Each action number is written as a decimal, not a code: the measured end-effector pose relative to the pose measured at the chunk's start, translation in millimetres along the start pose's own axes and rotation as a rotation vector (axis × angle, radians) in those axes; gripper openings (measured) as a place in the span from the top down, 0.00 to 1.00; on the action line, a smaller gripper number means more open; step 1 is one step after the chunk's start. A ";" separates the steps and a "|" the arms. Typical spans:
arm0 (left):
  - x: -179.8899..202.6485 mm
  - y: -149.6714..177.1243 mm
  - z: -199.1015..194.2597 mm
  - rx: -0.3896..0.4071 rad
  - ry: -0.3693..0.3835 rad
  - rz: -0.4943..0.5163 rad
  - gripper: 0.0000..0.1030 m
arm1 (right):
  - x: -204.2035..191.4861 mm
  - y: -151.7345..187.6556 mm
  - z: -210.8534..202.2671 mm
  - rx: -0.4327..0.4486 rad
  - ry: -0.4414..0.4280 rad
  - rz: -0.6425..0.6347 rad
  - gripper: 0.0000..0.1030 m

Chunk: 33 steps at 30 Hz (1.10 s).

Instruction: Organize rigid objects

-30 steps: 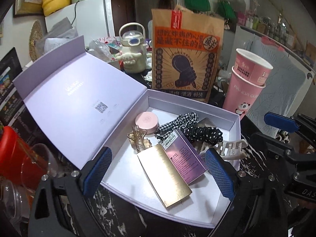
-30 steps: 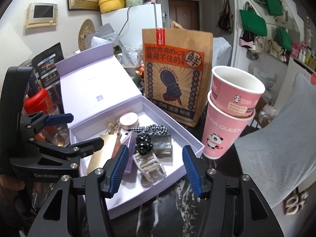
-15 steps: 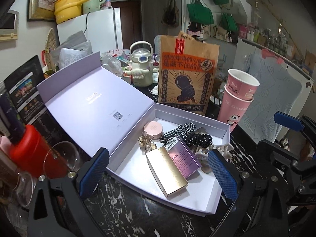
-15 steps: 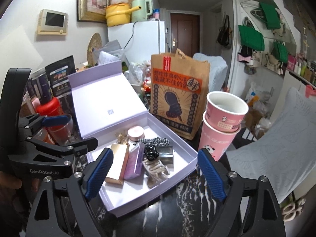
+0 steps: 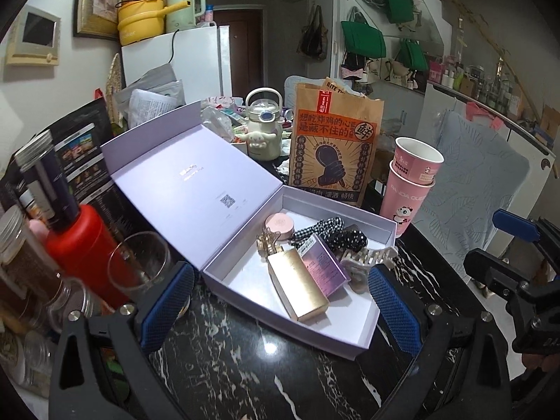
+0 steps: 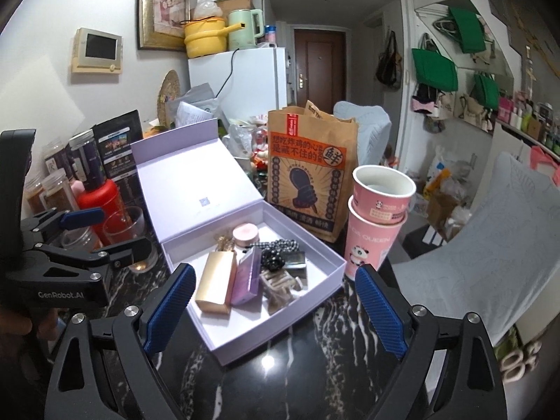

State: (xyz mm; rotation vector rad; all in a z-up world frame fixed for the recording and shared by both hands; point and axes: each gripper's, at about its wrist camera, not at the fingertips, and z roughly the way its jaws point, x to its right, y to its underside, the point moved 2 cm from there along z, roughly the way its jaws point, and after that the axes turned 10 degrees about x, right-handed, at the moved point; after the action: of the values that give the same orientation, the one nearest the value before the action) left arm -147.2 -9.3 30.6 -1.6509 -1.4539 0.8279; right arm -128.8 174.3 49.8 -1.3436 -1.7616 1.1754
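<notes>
On the black marble worktop (image 5: 227,367), seen from the left wrist, a lilac gift box (image 5: 350,336) lies with its lid (image 5: 182,182) thrown back to the left. Inside it sit a gold case (image 5: 301,287), a purple carton (image 5: 323,266) just beside it, a round pink compact (image 5: 280,222), a gold clip (image 5: 267,243), dark scrunchies (image 5: 336,232) and a cream claw clip (image 5: 367,257) near the right wall. The left gripper (image 5: 280,308) hangs over the box's near edge, jaws spread wide and holding nothing. A drinking glass (image 5: 140,262) and red canister (image 5: 82,241) stand to the left; stacked pink paper cups (image 5: 409,182) and a brown takeaway bag (image 5: 332,143) stand behind.

From the right wrist, the same gift box (image 6: 315,294) sits ahead, the gold case (image 6: 215,280) and purple carton (image 6: 246,276) leaning side by side, touching. The right gripper (image 6: 273,311) is likewise wide apart and empty. The paper cups (image 6: 378,210) stand just beside the box's right corner.
</notes>
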 end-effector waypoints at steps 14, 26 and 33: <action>-3.7 18.2 -28.7 0.001 -0.048 -0.007 0.01 | -15.3 13.6 -22.7 -0.010 0.012 0.027 0.09; -5.1 25.2 -36.6 0.000 -0.061 -0.009 0.01 | -16.4 20.5 -29.7 -0.027 0.026 0.033 0.09; -7.2 25.6 -37.9 -0.002 -0.067 -0.015 0.01 | -16.6 20.8 -30.7 -0.027 0.026 0.032 0.09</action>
State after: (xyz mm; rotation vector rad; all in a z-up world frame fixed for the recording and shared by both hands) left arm -103.1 -22.7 26.8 -1.6257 -1.5114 0.8816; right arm -88.9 168.8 44.0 -1.4011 -1.7496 1.1504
